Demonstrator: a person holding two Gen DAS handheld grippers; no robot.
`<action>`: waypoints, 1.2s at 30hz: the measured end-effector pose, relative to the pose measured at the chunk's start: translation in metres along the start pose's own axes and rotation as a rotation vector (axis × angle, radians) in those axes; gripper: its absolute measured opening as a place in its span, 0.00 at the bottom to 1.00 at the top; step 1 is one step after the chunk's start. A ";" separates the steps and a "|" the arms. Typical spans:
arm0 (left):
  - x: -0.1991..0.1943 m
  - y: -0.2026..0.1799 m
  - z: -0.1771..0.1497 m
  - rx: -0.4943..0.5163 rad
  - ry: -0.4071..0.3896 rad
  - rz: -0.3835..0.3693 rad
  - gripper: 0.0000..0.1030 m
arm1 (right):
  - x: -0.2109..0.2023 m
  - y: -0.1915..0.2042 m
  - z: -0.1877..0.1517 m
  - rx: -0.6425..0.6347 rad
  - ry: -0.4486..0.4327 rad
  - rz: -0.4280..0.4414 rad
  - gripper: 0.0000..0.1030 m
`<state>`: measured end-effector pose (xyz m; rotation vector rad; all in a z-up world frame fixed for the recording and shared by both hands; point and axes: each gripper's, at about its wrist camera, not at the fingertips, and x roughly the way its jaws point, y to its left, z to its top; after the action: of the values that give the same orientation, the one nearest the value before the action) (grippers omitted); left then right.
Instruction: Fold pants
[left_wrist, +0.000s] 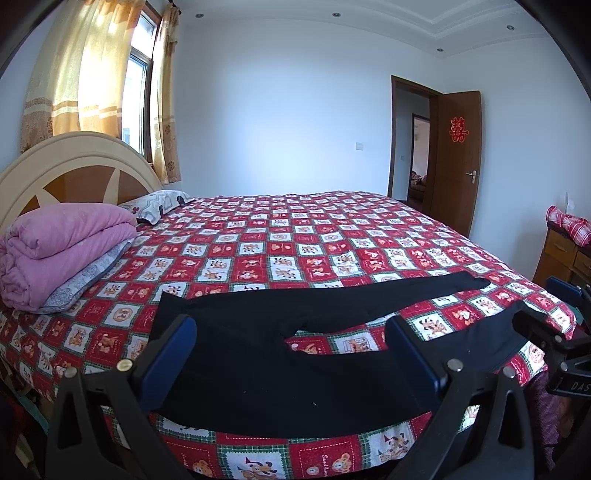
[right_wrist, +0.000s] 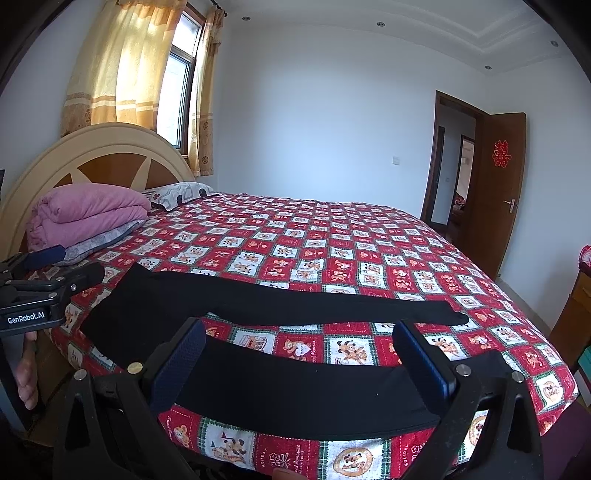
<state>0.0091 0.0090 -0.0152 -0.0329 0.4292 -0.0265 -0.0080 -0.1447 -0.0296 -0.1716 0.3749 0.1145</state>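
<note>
Black pants (left_wrist: 258, 354) lie spread flat on the red checked bedspread (left_wrist: 295, 240) near the bed's front edge, waist to the left, two legs apart to the right. My left gripper (left_wrist: 291, 354) is open above the waist and seat. My right gripper (right_wrist: 299, 365) is open above the near leg (right_wrist: 295, 391), close to its cuff. The far leg (right_wrist: 332, 304) stretches right. The right gripper also shows at the right edge of the left wrist view (left_wrist: 546, 332), and the left gripper at the left edge of the right wrist view (right_wrist: 55, 284).
A folded pink quilt (left_wrist: 62, 251) and pillows (left_wrist: 159, 203) lie by the headboard (left_wrist: 74, 166) at left. A wooden cabinet (left_wrist: 565, 254) stands to the right of the bed. An open door (left_wrist: 458, 158) is at the back right.
</note>
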 end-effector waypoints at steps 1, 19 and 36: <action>0.001 0.001 -0.001 -0.005 -0.004 0.000 1.00 | 0.000 0.000 0.000 0.000 0.001 0.000 0.99; 0.163 0.182 -0.002 -0.099 0.141 0.328 1.00 | 0.083 -0.054 -0.030 0.091 0.131 -0.014 0.99; 0.318 0.226 -0.014 -0.089 0.460 0.126 0.52 | 0.185 -0.121 -0.034 0.127 0.291 -0.007 0.82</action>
<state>0.2966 0.2242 -0.1684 -0.0883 0.8914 0.1114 0.1679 -0.2553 -0.1120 -0.0632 0.6697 0.0588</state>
